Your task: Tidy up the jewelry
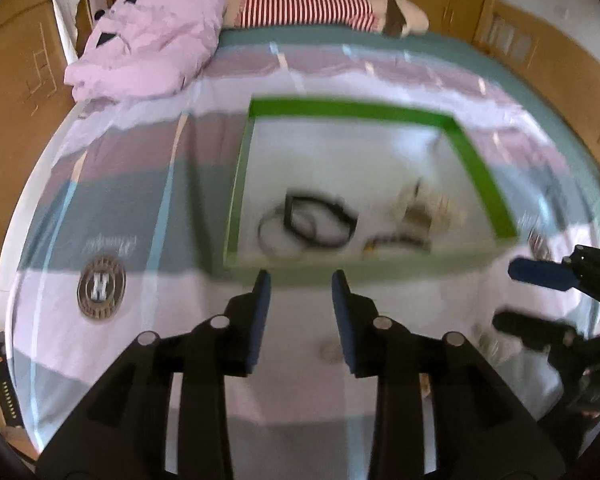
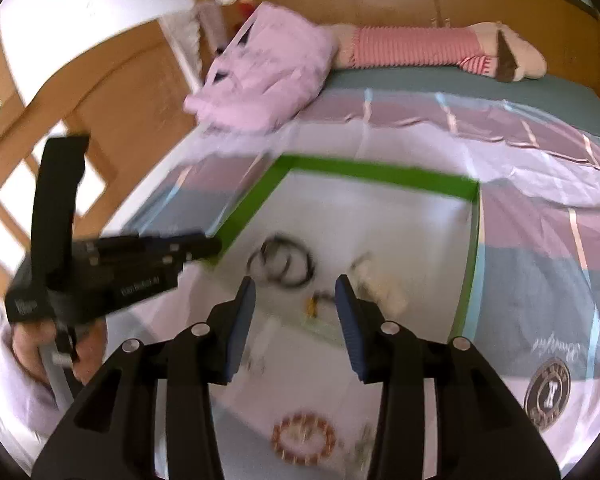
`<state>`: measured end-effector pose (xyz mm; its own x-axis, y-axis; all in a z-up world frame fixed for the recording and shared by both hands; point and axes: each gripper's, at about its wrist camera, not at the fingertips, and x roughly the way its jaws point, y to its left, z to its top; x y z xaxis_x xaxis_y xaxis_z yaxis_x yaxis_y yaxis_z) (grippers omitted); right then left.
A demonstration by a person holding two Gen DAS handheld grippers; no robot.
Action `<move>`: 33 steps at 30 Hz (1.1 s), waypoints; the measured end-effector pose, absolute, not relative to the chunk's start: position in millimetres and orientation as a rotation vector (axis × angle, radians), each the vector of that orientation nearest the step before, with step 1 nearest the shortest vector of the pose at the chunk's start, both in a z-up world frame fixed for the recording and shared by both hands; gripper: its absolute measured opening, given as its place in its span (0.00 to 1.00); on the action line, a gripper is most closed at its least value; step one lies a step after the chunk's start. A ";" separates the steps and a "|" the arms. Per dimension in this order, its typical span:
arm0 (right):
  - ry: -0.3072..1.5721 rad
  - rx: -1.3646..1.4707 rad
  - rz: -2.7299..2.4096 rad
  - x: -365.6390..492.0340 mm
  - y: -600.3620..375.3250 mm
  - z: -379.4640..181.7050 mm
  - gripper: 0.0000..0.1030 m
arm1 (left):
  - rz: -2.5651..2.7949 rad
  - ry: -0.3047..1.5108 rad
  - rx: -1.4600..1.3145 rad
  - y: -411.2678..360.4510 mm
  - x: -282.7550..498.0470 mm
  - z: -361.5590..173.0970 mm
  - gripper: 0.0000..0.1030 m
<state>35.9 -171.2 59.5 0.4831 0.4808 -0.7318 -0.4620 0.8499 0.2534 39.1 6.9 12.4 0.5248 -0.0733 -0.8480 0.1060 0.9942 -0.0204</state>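
Observation:
A shallow white box with a green rim [image 1: 360, 110] [image 2: 380, 176] lies on the bed. Inside it are black cords and a black band [image 1: 312, 224] [image 2: 284, 262], a pale beaded piece [image 1: 420, 208] [image 2: 380, 284] and a small yellow-dark item [image 1: 392, 240] [image 2: 314, 306]. An orange beaded bracelet [image 2: 304, 438] lies on the sheet outside the box, under my right gripper. My left gripper [image 1: 301, 278] is open and empty just before the box's near rim. My right gripper [image 2: 295, 284] is open and empty above the near rim. The frames are motion-blurred.
A crumpled pink blanket [image 1: 148, 36] [image 2: 268, 76] and a striped plush [image 1: 308, 6] [image 2: 420, 48] lie at the bed's far end. A round logo [image 1: 101, 288] [image 2: 548, 396] marks the sheet. Wooden cabinets surround the bed. The other gripper shows in each view [image 1: 548, 296] [image 2: 100, 276].

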 end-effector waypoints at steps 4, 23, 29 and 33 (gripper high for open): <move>1.024 -0.138 0.609 5.6 -161.1 23.6 0.47 | -0.097 1.131 0.052 2.0 34.8 -22.2 0.31; 1.133 -0.209 0.563 -2.3 -167.4 -12.0 0.36 | -0.154 1.207 0.113 -26.4 30.2 -49.5 0.37; 1.220 -0.190 0.377 14.4 -211.7 -25.5 0.36 | -0.296 1.197 0.231 -68.0 8.3 -53.1 0.37; 1.241 -0.219 0.389 9.9 -208.3 -36.6 0.36 | -0.287 1.178 0.286 -73.2 9.8 -58.9 0.38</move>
